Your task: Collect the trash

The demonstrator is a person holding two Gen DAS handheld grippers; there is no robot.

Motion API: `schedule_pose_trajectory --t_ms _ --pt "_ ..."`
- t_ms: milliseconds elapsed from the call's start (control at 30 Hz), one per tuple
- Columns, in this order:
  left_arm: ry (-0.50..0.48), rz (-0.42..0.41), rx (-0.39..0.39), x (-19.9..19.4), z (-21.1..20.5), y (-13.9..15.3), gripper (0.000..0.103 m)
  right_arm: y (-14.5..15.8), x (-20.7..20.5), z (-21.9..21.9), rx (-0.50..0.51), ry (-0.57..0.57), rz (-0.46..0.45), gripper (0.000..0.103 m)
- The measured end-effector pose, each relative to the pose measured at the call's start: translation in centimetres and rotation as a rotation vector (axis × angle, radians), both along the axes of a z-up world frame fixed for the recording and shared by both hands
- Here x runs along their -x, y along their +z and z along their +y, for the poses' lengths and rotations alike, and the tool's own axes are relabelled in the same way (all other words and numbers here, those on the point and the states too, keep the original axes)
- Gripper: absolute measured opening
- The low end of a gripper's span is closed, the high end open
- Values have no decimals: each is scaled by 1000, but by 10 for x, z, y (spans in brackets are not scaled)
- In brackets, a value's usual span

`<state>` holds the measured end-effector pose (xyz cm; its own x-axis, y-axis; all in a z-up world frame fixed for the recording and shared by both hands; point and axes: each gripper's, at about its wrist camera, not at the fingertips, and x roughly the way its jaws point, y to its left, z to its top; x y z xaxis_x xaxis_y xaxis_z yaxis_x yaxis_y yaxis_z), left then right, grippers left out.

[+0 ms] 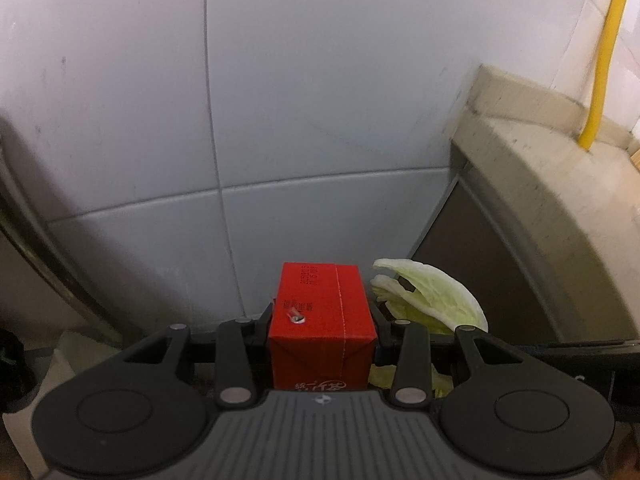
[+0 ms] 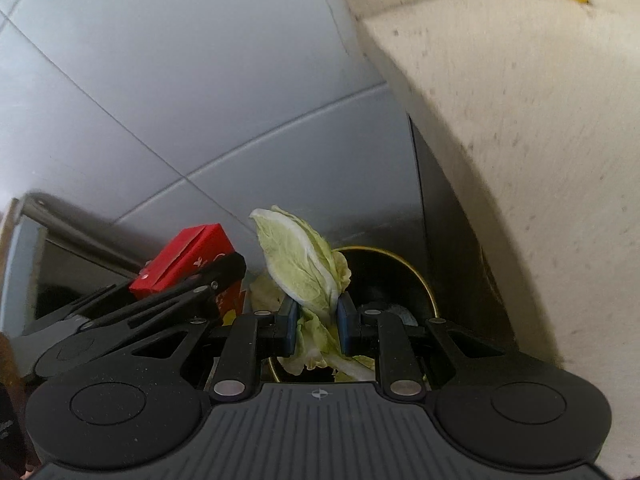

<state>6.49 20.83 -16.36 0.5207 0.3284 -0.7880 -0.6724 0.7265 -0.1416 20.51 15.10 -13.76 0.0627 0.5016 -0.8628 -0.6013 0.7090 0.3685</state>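
Left claw pinching red carton; right claw pinching cabbage leaves, both carried over the gold-rimmed bin below, probably for dropping in.

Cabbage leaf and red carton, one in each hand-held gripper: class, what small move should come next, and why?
Probably lower the right hand-held gripper a little further and let go. Its pads clamp the cabbage leaf just above the dark, gold-rimmed bin. The left hand-held gripper grips the red carton alongside.
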Motion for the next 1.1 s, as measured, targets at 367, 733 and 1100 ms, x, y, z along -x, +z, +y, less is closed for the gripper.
schedule_pose_trajectory --t_ms 367,733,1100 --pt "2 41 23 -2 0 -40 36 -49 -2 14 68 2 32 26" --pt "27 97 66 -5 9 -87 36 -85 0 37 146 51 -6 26" --pt "22 130 104 -9 9 -109 35 -103 0 47 215 87 -48 26"
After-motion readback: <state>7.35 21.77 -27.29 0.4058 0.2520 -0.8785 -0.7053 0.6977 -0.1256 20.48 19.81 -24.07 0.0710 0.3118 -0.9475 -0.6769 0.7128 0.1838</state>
